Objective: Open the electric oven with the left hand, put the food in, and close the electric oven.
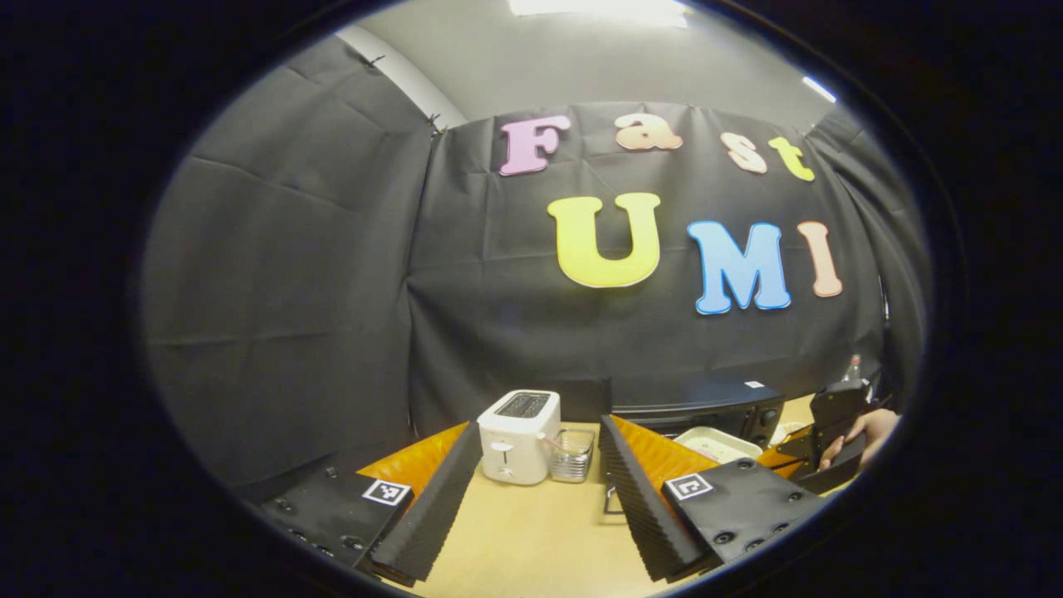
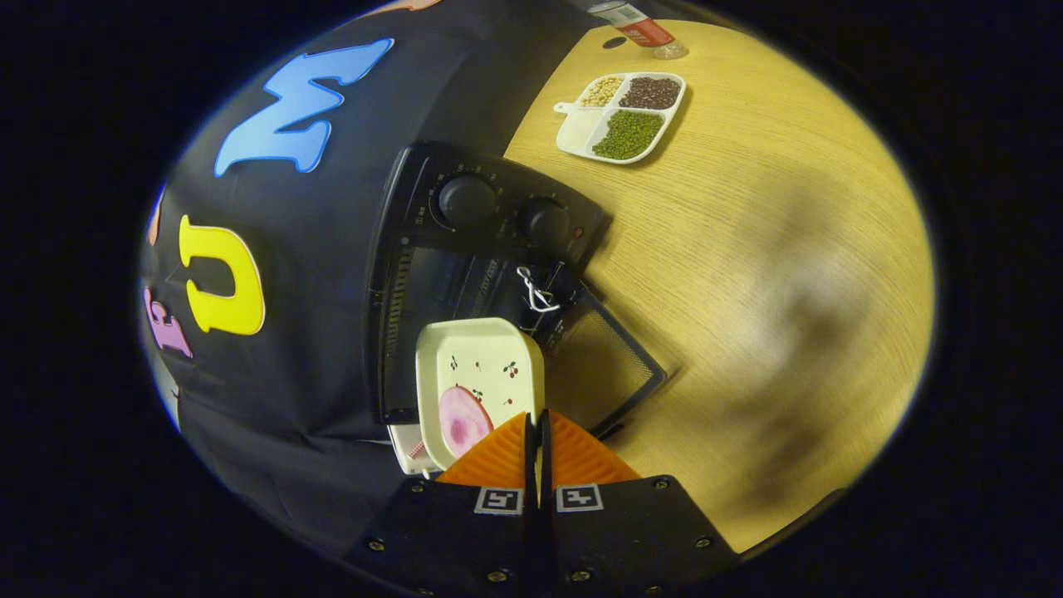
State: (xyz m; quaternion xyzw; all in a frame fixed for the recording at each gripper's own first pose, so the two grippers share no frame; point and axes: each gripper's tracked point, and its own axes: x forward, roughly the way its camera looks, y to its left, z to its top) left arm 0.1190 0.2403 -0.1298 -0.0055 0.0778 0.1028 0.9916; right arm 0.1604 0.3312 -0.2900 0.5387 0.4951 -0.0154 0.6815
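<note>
In the right gripper view the black electric oven (image 2: 490,224) has its door (image 2: 602,365) folded down open on the wooden table. My right gripper (image 2: 536,419) is shut on the rim of a cream square plate (image 2: 486,361). The plate carries a pink slice of food (image 2: 461,419) and hangs over the door, just in front of the oven's opening. My left gripper (image 1: 540,425) is open and holds nothing, back from the oven (image 1: 706,405). Its view also shows the plate (image 1: 718,444) with the right gripper (image 1: 830,436) and a hand (image 1: 868,430) beyond.
A white toaster (image 1: 519,436) and a small clear container (image 1: 573,455) stand straight ahead of the left gripper. Past the oven's knob side lie a divided dish of beans (image 2: 623,116) and a bottle (image 2: 635,21). The wooden table (image 2: 789,249) stretches wide beside the oven.
</note>
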